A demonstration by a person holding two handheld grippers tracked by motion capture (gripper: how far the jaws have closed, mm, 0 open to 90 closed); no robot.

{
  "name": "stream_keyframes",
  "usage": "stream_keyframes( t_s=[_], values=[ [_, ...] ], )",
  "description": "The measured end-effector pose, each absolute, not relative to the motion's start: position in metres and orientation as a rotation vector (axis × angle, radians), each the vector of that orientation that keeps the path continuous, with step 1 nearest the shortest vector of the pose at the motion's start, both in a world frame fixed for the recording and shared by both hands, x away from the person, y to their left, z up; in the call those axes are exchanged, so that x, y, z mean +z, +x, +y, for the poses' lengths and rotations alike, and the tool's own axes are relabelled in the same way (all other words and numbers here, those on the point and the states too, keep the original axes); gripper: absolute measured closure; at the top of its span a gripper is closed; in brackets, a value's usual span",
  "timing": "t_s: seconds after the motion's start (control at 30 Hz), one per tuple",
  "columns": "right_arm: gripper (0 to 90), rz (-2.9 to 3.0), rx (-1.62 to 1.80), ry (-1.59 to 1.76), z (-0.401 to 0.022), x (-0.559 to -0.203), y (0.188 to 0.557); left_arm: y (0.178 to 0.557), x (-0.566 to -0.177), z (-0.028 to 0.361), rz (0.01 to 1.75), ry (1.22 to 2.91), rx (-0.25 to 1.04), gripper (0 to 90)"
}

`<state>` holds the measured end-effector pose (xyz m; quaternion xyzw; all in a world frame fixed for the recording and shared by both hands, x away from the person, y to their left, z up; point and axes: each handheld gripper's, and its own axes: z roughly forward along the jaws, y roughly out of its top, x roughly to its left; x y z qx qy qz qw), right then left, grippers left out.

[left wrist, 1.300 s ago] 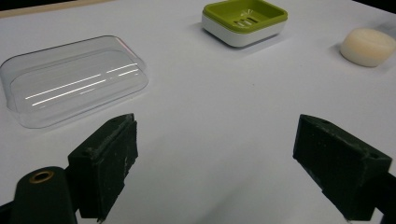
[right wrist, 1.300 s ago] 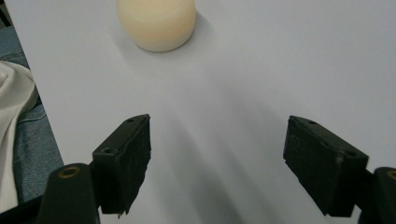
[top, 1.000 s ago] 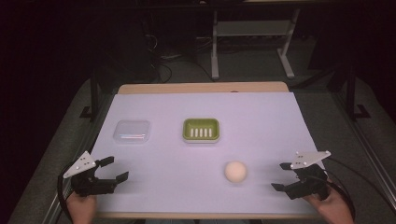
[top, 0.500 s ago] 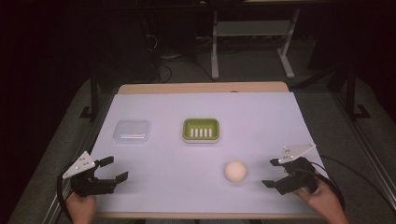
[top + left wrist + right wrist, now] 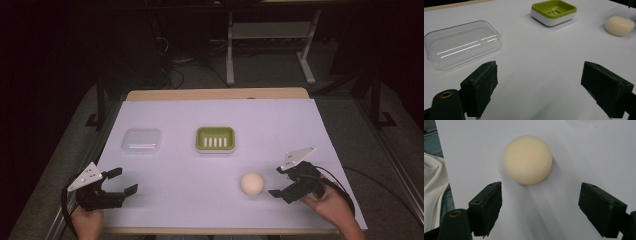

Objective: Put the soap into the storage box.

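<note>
Soap [image 5: 252,184], a round cream-coloured puck, lies flat on the white table sheet [image 5: 215,112] near the front edge, toward my right side. Being a disc, it has no long axis that I can make out; its broad face points up and no side reads as a front. In the right gripper view I see the soap [image 5: 527,159] just ahead of my jaws and roughly centred between them, clear of both.

My right gripper [image 5: 281,181] sits just beside the soap, on its right in the high view, jaws spread wide and holding nothing. My left gripper [image 5: 123,181] rests over the front left corner of the sheet, well apart from the soap, also wide and empty.

Farther back, a green soap dish [image 5: 215,139] with a slotted floor sits near the middle of the sheet, its long side running left to right. To its left lies a clear plastic lid [image 5: 141,141], set apart from the dish. From the left gripper view I see the lid [image 5: 461,46] close ahead, the dish [image 5: 553,11] beyond it and the soap [image 5: 619,25] off at the far right.
</note>
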<state>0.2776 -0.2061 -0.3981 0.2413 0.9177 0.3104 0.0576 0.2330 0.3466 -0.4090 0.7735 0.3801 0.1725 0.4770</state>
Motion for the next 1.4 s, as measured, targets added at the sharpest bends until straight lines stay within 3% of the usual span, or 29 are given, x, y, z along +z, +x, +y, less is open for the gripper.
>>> stream_keyframes(
  t_s=[1.4],
  values=[
    [14.8,2.922,0.74,0.64,-0.14,-0.414,0.305,0.233,-0.409,0.35,0.934,1.88,0.43,13.2]
  ],
)
